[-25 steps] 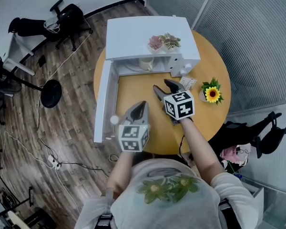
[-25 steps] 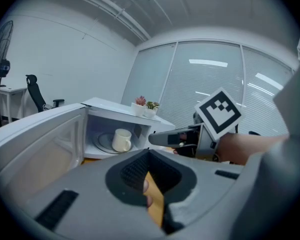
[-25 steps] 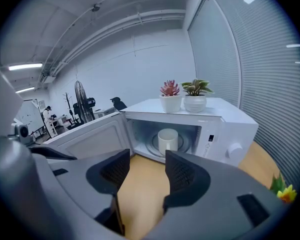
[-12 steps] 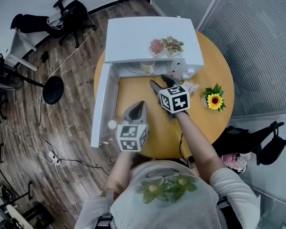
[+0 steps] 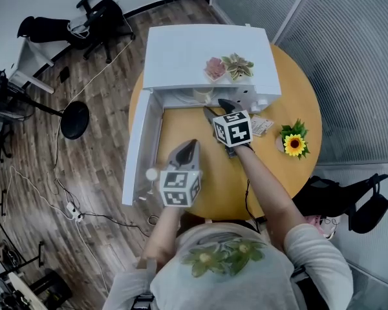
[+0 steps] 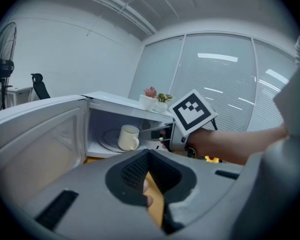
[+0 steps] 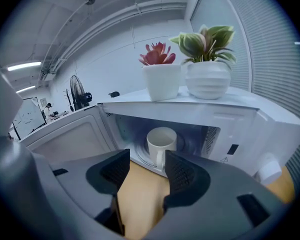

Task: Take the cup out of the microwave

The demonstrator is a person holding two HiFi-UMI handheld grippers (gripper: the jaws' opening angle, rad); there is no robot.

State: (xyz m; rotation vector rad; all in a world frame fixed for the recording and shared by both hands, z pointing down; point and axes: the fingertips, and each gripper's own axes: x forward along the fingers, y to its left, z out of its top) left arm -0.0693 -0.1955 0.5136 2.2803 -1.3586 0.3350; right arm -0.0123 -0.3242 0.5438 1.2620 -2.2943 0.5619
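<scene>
A white cup [image 5: 202, 94] stands on the turntable inside the open white microwave [image 5: 207, 50]; its handle faces outward [image 7: 161, 143]. My right gripper [image 5: 217, 108] is open just in front of the oven's opening, with its jaws pointing at the cup and nothing between them [image 7: 147, 171]. The cup [image 6: 128, 137] also shows in the left gripper view, with the right gripper's fingertips [image 6: 155, 132] close beside it. My left gripper [image 5: 187, 148] hovers over the table nearer to me, shut and empty [image 6: 149, 156].
The microwave door [image 5: 139, 147] swings wide open to the left, past the round wooden table [image 5: 194, 128]. Two small potted plants [image 5: 215, 68] [image 5: 238, 65] sit on the oven's top. A sunflower pot [image 5: 294, 144] and a small card [image 5: 262, 125] lie at the right.
My right gripper has moved forward across the table to the microwave's opening. The left gripper has stayed about where it was.
</scene>
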